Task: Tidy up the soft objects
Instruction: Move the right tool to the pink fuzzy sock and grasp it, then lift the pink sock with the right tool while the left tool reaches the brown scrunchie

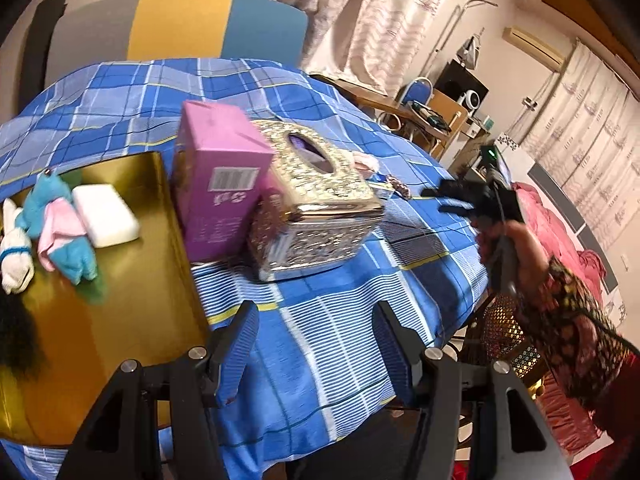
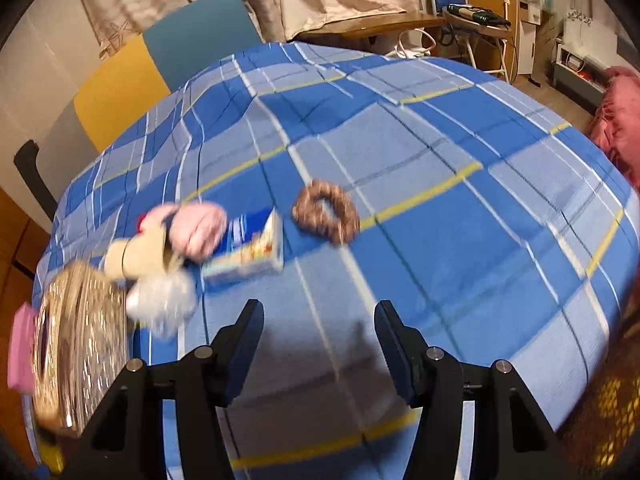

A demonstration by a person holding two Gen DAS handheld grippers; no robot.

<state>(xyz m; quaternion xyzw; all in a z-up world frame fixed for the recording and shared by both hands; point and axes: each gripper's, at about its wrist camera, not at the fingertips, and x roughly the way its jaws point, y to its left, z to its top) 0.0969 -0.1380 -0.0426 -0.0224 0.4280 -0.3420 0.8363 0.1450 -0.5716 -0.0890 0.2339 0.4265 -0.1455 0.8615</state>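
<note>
A gold tray (image 1: pixel 132 320) at the left of the left wrist view holds a white sponge (image 1: pixel 106 216), a blue-and-pink cloth toy (image 1: pixel 60 224), a small white toy (image 1: pixel 16 252) and something dark and furry (image 1: pixel 16 336). My left gripper (image 1: pixel 316 344) hovers open over the checked tablecloth just right of the tray, nothing between its fingers. In the right wrist view a brown scrunchie (image 2: pixel 326 210), a pink-and-cream plush toy (image 2: pixel 176 236) and a white fluffy ball (image 2: pixel 162 300) lie ahead of my right gripper (image 2: pixel 320 340), which is open and empty above the cloth.
A purple box (image 1: pixel 220 184) and an ornate gold tissue box (image 1: pixel 316 204) stand beside the tray. A small printed carton (image 2: pixel 248 252) lies by the plush toy. A chair back (image 1: pixel 180 24) stands behind the table. A person's hand in a patterned sleeve (image 1: pixel 560 304) holds the other gripper (image 1: pixel 476 196) at the right.
</note>
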